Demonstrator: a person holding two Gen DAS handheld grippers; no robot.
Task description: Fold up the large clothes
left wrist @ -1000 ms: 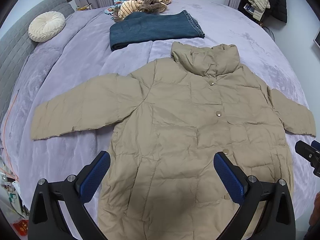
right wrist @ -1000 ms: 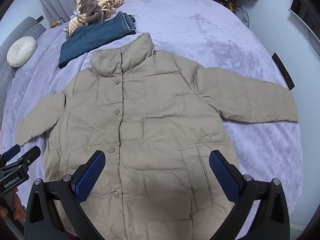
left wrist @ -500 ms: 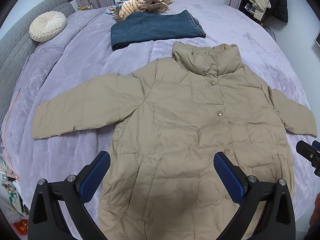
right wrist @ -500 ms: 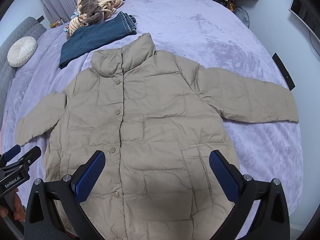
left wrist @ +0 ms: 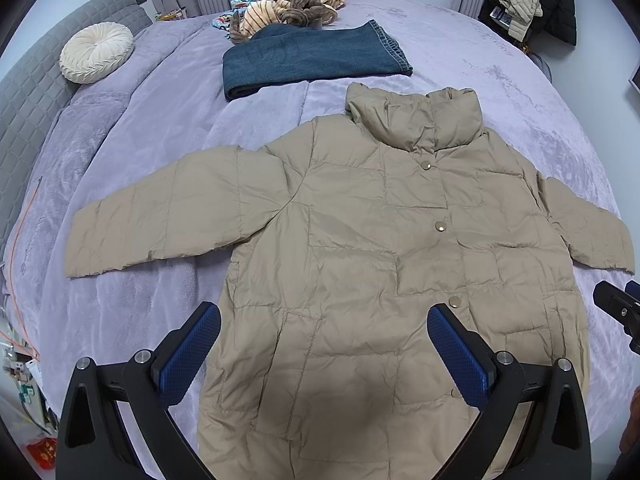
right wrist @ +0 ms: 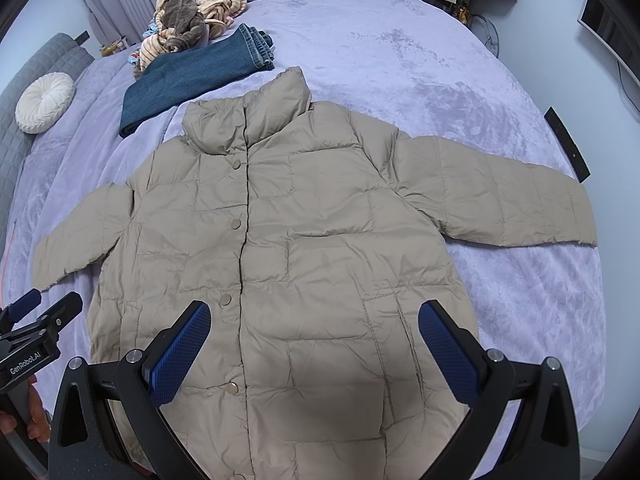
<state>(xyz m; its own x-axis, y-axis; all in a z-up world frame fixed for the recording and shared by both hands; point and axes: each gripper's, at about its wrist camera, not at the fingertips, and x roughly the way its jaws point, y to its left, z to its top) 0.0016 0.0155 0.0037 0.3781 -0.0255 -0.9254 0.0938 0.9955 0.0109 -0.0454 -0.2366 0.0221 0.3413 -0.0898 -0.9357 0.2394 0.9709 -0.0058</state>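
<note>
A beige quilted puffer jacket (left wrist: pixel 360 248) lies flat and buttoned on the bed, collar toward the far side, both sleeves spread outward. It also fills the right wrist view (right wrist: pixel 304 248). My left gripper (left wrist: pixel 324 332) hovers open above the jacket's lower left half, nothing between its blue pads. My right gripper (right wrist: pixel 314 330) hovers open above the lower right half, also empty. Each gripper shows at the edge of the other's view: the right one (left wrist: pixel 620 312), the left one (right wrist: pixel 32 332).
The purple bedspread (left wrist: pixel 520 92) covers the bed. Folded blue jeans (left wrist: pixel 316 60) lie beyond the collar, with a heap of striped clothes (left wrist: pixel 292 8) behind. A round cream cushion (left wrist: pixel 96 58) rests by the grey headboard. A dark remote (right wrist: pixel 567 144) lies near the right edge.
Both views have shifted slightly, so the jacket sits a little lower in frame. The jacket itself has not moved and both grippers remain open.
</note>
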